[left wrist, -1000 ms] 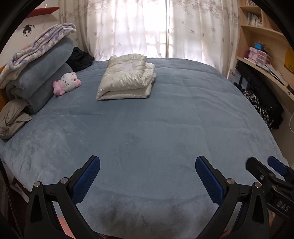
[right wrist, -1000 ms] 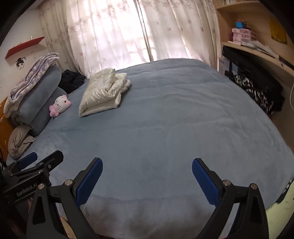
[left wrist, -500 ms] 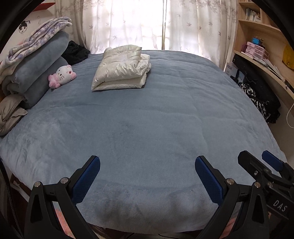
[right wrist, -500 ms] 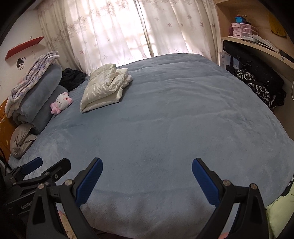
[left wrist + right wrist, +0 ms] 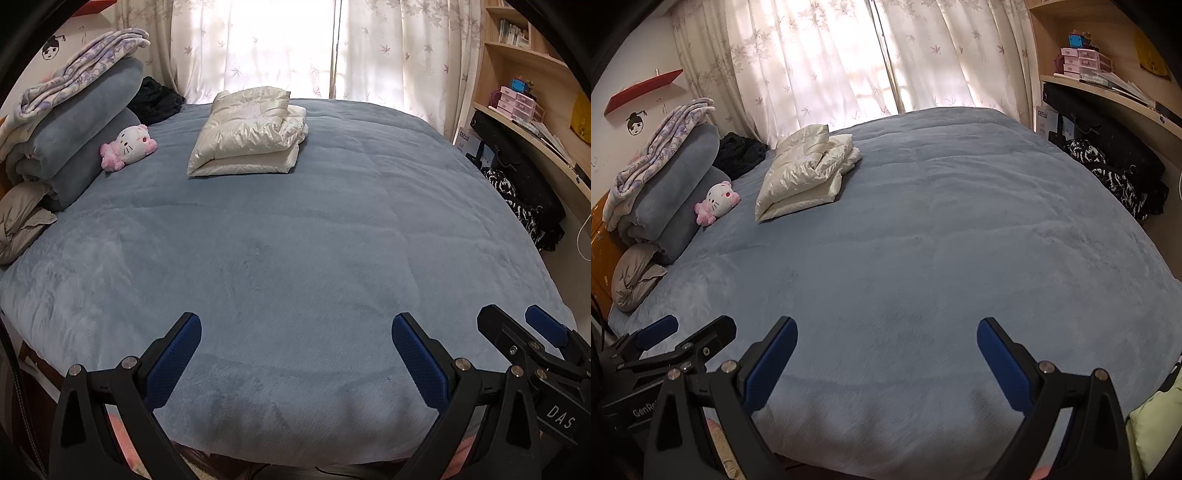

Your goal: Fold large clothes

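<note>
The left gripper (image 5: 295, 341) and the right gripper (image 5: 886, 345) are both wide open and hold nothing, side by side over the near edge of the bed (image 5: 295, 258). The folded cream jacket (image 5: 249, 134) lies far off, near the bed's far edge and a bit to the left. I think the left gripper is nearer to it, and its long side runs left to right.

**Out of view, cut off, unreadable**

Pale green fabric (image 5: 1152, 428): cropped by the right wrist view's lower right corner; type unclear. Grey bundle (image 5: 18, 225): cut by the left frame edge. Folded cream garment (image 5: 247, 133): lower layers hidden under the top fold (sleeves not visible). Shelf items (image 5: 1082, 62): too small to identify. Black heap (image 5: 155, 99): partly behind stacked blankets (image 5: 74, 125).
</note>
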A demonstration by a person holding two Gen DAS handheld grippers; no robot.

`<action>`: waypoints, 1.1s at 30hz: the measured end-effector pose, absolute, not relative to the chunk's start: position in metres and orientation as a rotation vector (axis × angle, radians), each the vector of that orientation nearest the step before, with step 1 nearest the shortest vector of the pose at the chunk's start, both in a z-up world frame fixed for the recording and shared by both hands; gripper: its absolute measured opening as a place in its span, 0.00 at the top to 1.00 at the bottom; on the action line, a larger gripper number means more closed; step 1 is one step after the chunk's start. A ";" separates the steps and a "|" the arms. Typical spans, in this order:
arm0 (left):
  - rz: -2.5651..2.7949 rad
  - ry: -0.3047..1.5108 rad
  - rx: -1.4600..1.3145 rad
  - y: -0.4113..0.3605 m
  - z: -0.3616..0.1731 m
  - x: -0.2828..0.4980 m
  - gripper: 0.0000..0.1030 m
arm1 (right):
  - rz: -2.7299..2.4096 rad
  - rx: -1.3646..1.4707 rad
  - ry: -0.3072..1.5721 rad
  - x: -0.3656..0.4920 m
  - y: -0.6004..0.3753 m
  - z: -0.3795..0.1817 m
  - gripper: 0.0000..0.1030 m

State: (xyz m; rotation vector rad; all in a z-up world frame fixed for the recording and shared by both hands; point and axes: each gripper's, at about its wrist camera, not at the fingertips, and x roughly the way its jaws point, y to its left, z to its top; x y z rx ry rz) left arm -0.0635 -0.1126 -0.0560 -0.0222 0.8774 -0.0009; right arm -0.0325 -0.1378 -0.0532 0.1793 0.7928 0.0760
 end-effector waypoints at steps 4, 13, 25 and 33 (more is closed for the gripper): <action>-0.001 0.878 -0.022 -0.113 -0.056 -0.064 0.01 | 0.075 0.179 0.795 -0.032 -0.138 -0.053 0.04; 0.003 0.876 -0.019 -0.112 -0.057 -0.064 0.01 | 0.075 0.179 0.796 -0.032 -0.138 -0.054 0.04; 0.003 0.877 -0.019 -0.112 -0.058 -0.064 0.02 | 0.075 0.180 0.796 -0.033 -0.138 -0.055 0.04; 0.009 0.873 -0.016 -0.112 -0.058 -0.066 0.02 | 0.074 0.179 0.794 -0.032 -0.138 -0.055 0.04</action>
